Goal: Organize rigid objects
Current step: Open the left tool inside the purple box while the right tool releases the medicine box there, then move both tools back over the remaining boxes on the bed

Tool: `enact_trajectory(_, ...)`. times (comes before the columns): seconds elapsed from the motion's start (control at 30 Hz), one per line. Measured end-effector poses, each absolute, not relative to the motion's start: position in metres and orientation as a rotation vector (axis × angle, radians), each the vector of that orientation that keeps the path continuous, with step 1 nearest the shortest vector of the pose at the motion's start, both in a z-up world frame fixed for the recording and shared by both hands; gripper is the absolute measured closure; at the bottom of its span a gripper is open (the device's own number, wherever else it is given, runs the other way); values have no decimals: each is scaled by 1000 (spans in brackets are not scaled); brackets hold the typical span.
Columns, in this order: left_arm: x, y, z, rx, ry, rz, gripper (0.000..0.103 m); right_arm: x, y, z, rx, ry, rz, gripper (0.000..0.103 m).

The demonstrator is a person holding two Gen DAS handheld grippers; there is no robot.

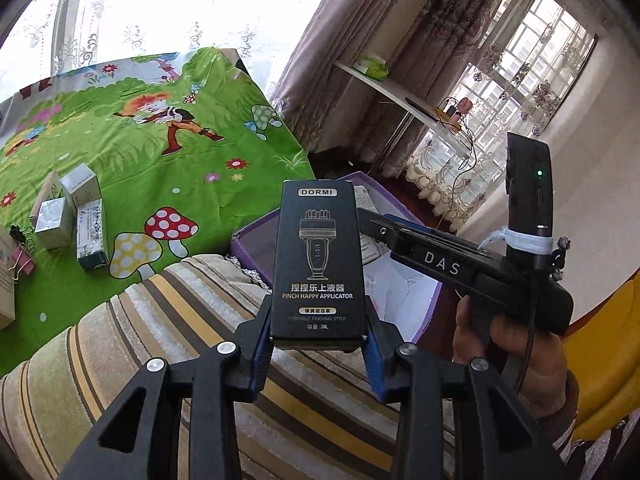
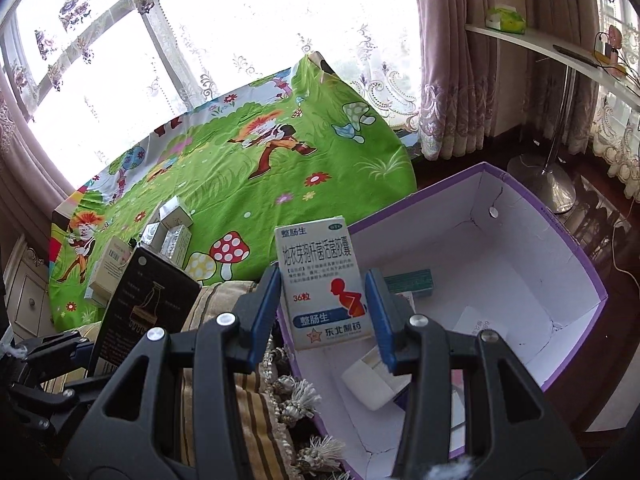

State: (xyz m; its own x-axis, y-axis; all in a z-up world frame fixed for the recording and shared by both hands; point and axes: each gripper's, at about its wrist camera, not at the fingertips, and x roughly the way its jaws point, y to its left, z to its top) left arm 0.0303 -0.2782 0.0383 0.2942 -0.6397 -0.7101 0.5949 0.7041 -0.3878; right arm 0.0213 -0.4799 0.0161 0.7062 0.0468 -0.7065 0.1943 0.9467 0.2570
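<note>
My left gripper is shut on a tall black box labelled DORMI, held upright over a striped cushion. The same black box shows at the left of the right wrist view. My right gripper is shut on a white medicine box with blue and red print, held over the near rim of an open purple carton. Inside the carton lie a teal box, a white block and a paper slip. The right gripper's body reaches across behind the black box.
Several small silver and white boxes and pink binder clips lie on a green cartoon cloth. A white shelf on a metal stand, curtains and windows stand behind. A hand grips the right tool.
</note>
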Motion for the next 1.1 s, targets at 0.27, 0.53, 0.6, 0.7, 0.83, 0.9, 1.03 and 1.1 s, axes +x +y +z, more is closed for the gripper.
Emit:
enact_trajectory(0.27, 23, -296, 42, -14, 942, -893, 61, 13, -503, 17, 370, 762, -179, 54)
enact_trajectory(0.53, 24, -294, 42, -35, 943, -901, 47, 12, -506, 21, 358, 747, -229, 44)
enact_trajectory(0.6, 25, -293, 41, -43, 947, -895, 47, 11, -508, 21, 370, 744, -230, 29)
enact_trajectory(0.7, 27, -290, 41, -59, 949, -889, 47, 10, -508, 22, 372, 745, -231, 27)
enact_trajectory(0.83, 30, -283, 43, -80, 942, -875, 47, 13, -503, 23, 360, 758, -220, 24)
enact_trajectory(0.9, 33, -277, 44, -94, 936, -862, 47, 14, -499, 25, 345, 761, -216, 23)
enact_trajectory(1.03, 39, -264, 47, -132, 924, -829, 47, 17, -489, 30, 322, 771, -185, 22)
enact_trajectory(1.1, 40, -258, 49, -146, 911, -817, 47, 18, -483, 33, 319, 780, -169, 22)
